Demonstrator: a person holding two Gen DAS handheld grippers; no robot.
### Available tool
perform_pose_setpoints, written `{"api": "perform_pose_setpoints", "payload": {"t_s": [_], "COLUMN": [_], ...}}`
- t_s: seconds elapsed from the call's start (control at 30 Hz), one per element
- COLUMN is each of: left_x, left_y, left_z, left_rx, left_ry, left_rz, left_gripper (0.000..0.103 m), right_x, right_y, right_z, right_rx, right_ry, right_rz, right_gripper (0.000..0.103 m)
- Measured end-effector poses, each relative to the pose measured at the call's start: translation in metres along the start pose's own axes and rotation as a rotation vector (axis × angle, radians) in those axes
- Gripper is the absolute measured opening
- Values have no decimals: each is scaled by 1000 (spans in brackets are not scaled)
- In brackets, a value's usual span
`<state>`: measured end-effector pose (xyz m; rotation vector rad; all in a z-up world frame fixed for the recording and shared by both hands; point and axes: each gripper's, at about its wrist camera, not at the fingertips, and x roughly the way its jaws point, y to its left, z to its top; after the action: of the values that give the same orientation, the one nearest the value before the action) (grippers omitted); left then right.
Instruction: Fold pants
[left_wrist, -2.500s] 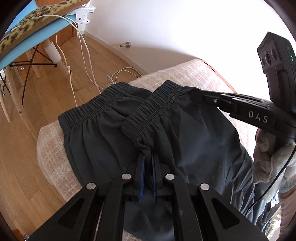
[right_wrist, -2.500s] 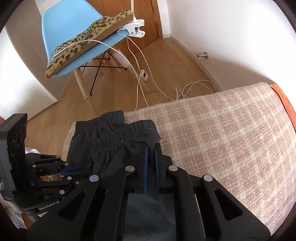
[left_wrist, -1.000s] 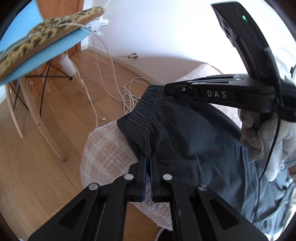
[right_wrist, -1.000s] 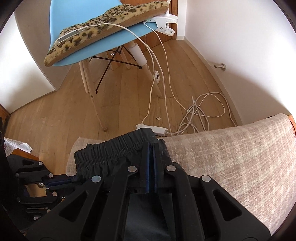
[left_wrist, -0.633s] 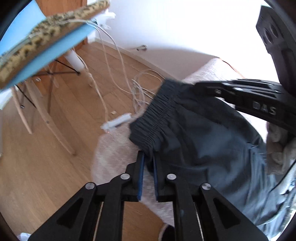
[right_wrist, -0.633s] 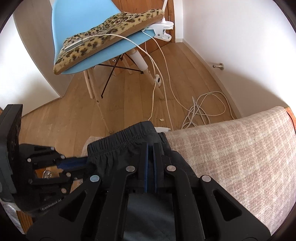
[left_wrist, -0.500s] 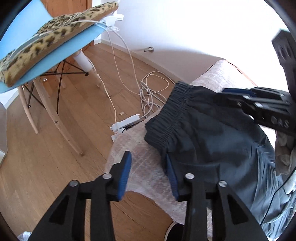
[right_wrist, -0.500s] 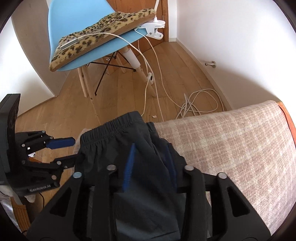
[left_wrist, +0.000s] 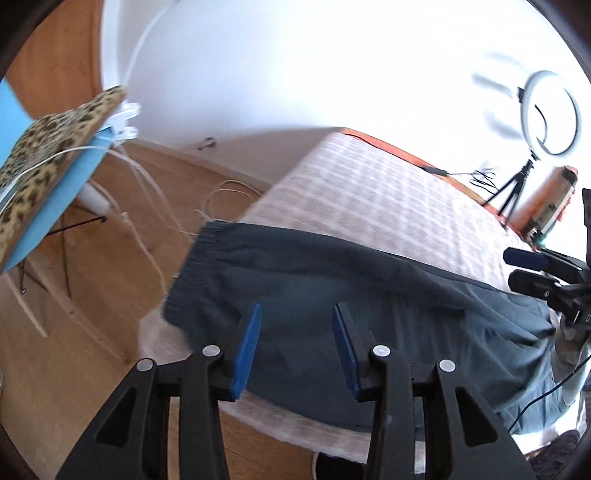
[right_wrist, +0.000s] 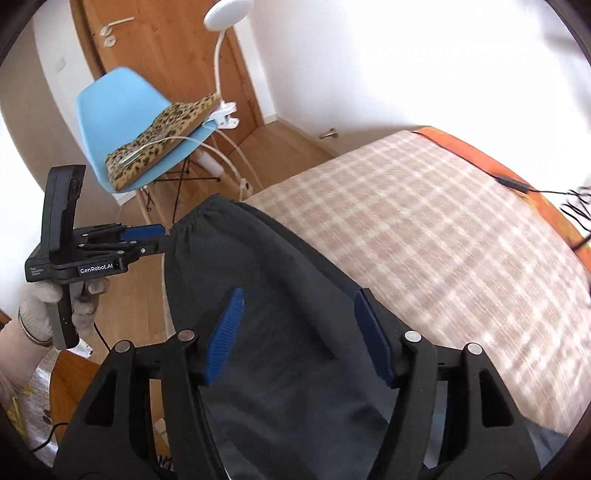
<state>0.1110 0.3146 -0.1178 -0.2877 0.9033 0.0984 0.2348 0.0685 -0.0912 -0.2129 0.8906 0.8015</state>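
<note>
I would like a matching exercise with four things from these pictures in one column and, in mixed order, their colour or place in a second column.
Things:
1. pants
2. chair
3. cushion
4. ring light

Descriptions:
A. leopard pattern, lying on a seat
B. dark grey, spread on the checked blanket
C. white circle on a tripod, against the wall
D. light blue, standing on the wooden floor

Pairs: 1-B, 2-D, 3-A, 4-C

Home bedroom: bed (right_wrist: 424, 229), chair (right_wrist: 110, 110).
</note>
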Motion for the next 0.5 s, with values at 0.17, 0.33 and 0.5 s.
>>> {"api": "perform_pose_setpoints", "payload": {"t_s": [0.17, 0.33, 0.5], "left_x": [6, 9, 18], "left_y": [-76, -157, -226], "left_z": [10, 14, 16], "left_rx": [146, 285, 435], "left_ry": [41, 76, 119], "left_rz": [-135, -263, -305], "left_gripper": [38, 38, 38], "right_x": [-87, -160, -226], "right_y": [-56, -111, -179], "right_z": [-55, -106, -167], "right_rx": [166, 348, 534], "right_ry": [-62, -115, -147], "right_rz": [-163, -329, -456], "right_gripper": [85, 85, 85]}}
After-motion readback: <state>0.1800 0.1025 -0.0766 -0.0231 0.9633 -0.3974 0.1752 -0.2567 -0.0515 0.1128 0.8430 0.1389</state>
